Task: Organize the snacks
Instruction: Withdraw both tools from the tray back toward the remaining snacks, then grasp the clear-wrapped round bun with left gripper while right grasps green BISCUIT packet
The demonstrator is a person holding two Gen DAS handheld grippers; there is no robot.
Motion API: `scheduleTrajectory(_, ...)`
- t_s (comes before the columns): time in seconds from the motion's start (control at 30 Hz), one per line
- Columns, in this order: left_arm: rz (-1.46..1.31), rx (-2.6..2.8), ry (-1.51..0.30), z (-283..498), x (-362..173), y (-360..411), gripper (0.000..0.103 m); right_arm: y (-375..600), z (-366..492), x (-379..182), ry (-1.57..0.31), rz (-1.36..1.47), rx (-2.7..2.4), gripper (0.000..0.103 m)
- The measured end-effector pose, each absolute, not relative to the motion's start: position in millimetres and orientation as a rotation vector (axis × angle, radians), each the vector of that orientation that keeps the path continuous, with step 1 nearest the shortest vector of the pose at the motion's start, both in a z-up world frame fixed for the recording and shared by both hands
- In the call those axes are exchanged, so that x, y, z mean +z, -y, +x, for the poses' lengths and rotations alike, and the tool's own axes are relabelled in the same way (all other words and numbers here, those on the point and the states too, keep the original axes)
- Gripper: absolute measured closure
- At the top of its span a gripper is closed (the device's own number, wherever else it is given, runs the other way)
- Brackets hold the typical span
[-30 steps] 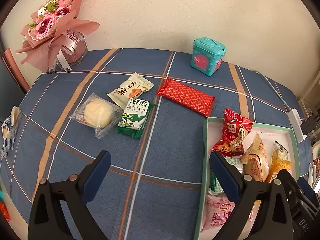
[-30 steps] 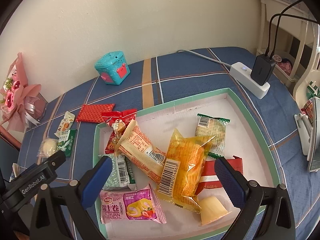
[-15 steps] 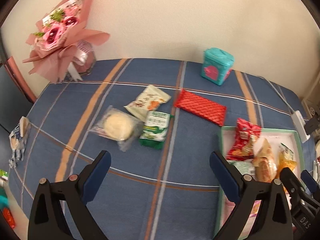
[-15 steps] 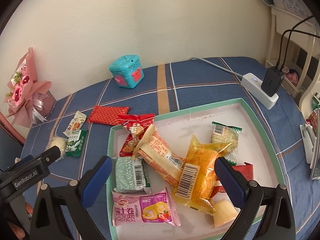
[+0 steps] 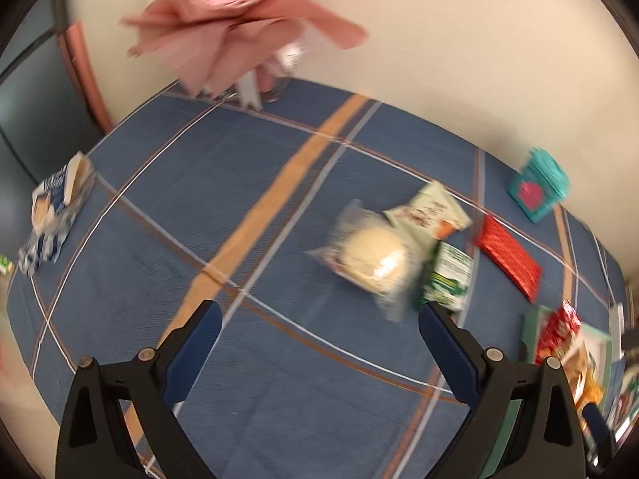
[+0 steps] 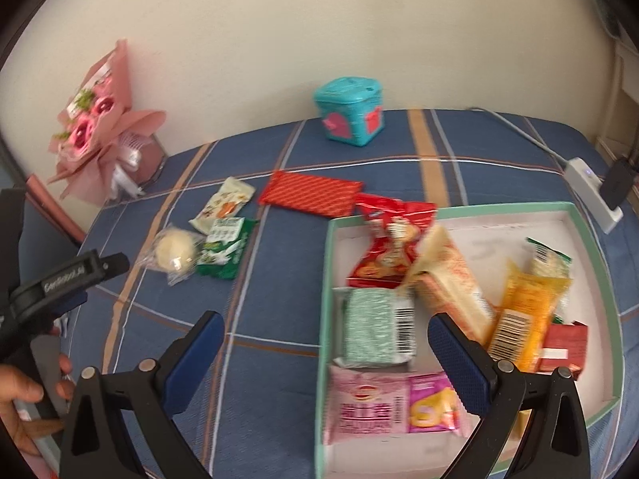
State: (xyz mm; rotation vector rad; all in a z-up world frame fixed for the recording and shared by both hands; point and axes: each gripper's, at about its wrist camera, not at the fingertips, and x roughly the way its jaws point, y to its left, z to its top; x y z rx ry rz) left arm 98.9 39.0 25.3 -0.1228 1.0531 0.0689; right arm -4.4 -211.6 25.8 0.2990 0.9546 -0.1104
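Loose snacks lie on the blue plaid cloth: a round bun in clear wrap (image 5: 373, 259) (image 6: 175, 253), a green biscuit pack (image 5: 449, 277) (image 6: 223, 251), a pale snack pack (image 5: 429, 215) (image 6: 223, 207) and a red wafer pack (image 5: 509, 257) (image 6: 311, 193). A green-rimmed tray (image 6: 599, 263) holds several snacks. My left gripper (image 5: 317, 343) is open and empty, short of the bun. My right gripper (image 6: 325, 353) is open and empty, over the tray's left edge. The left gripper also shows in the right wrist view (image 6: 64, 283).
A pink bouquet (image 5: 239, 12) (image 6: 100, 135) stands at the back left by the wall. A teal box (image 5: 539, 185) (image 6: 351, 115) sits at the back. A white power strip (image 6: 591, 187) lies at the right. A blue-white wrapper (image 5: 52, 215) lies at the cloth's left edge.
My left gripper has swung left, so the loose snacks sit right of centre and the tray is at the frame's edge. My right gripper has also shifted left. Both stay open.
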Motion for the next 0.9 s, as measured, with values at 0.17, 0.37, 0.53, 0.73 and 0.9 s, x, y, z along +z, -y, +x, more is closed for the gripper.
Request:
scheduleTrajectory(0.17,-0.162,0.091,-1.06,108,20,-60,0.004,184,11,20,-0.98,0.271,-0.065,0.0)
scheduleTrajectory(0.37,-0.183,0.056,-1.057,122,18,-64,0.004,164,37,12,-1.012,0.218,-0.052,0.008)
scheduleTrajectory(0.53,-0.205,0.013,-1.051,137,16,-59,0.004,156,66,5,-1.034,0.232,-0.044,0.017)
scheduleTrajectory(0.73,-0.253,-0.033,-1.073,153,1,-54,0.004,146,104,-7,-1.063,0.238,-0.036,0.02)
scheduleTrajectory(0.9,-0.281,-0.068,-1.093,163,-10,-48,0.004,138,127,-22,-1.088,0.228,-0.033,0.022)
